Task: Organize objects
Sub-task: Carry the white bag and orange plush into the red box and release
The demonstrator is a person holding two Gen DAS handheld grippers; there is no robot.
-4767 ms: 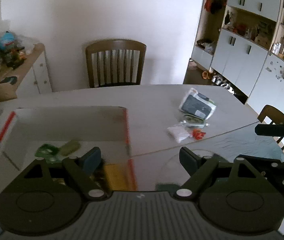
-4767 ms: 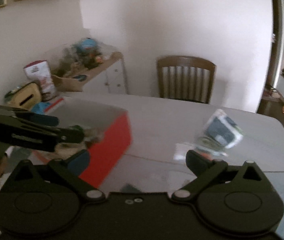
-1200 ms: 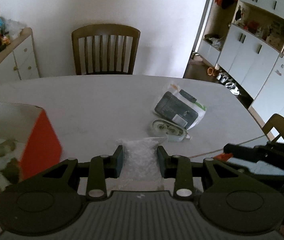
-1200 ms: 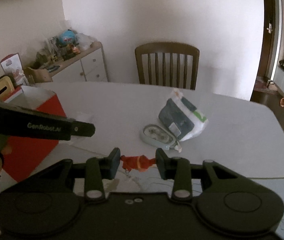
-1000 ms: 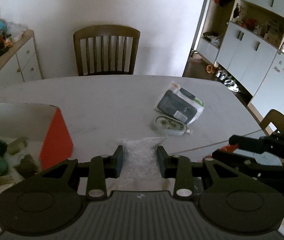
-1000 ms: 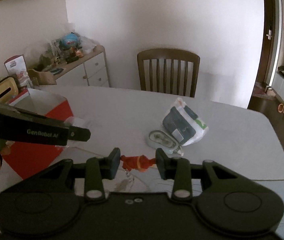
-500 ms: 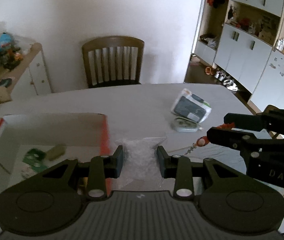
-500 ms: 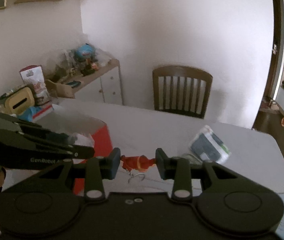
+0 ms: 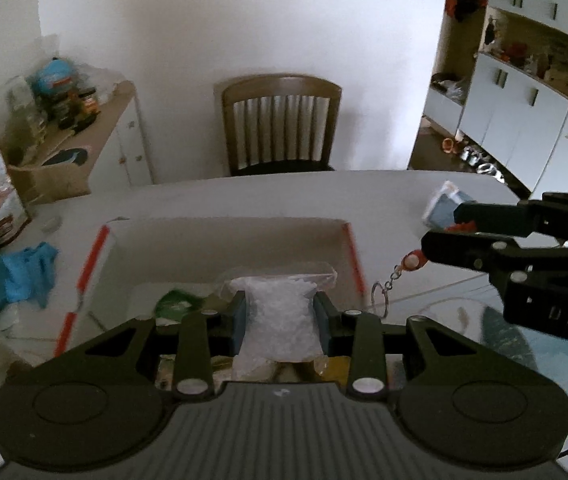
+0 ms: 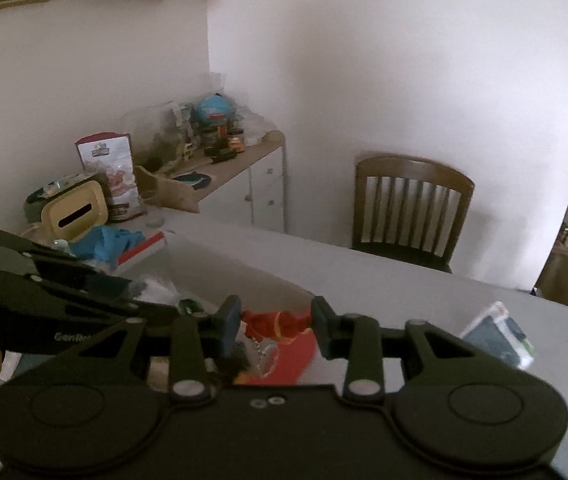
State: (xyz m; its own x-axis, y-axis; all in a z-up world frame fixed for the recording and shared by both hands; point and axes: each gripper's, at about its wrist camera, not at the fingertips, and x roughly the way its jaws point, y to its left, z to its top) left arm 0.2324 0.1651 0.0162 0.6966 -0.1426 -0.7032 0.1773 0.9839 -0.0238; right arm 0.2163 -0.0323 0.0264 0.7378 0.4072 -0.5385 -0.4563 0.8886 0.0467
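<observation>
My left gripper (image 9: 279,318) is shut on a small clear bag of white granules (image 9: 279,316), held above the open red-edged white box (image 9: 223,236). Inside the box lie a green packet (image 9: 175,300) and other small items. My right gripper (image 10: 275,326) is shut on a red keychain figure (image 10: 273,324) whose chain and ring (image 10: 267,354) dangle below. In the left wrist view the right gripper (image 9: 424,256) reaches in from the right, the keychain (image 9: 410,261) hanging just past the box's right wall. The left gripper (image 10: 83,304) shows at the left of the right wrist view.
A grey pouch in a clear bag (image 9: 442,208) lies on the white table (image 9: 263,196) at the right. A blue cloth (image 9: 19,270) and a yellow tissue holder (image 10: 73,210) sit left of the box. A wooden chair (image 9: 279,124) stands behind the table, a cluttered sideboard (image 10: 219,164) at the left.
Both grippers swung left and rose with their loads, from the bare table to the box. The bag now hangs over the box interior; the pouch slid to the right edge of view.
</observation>
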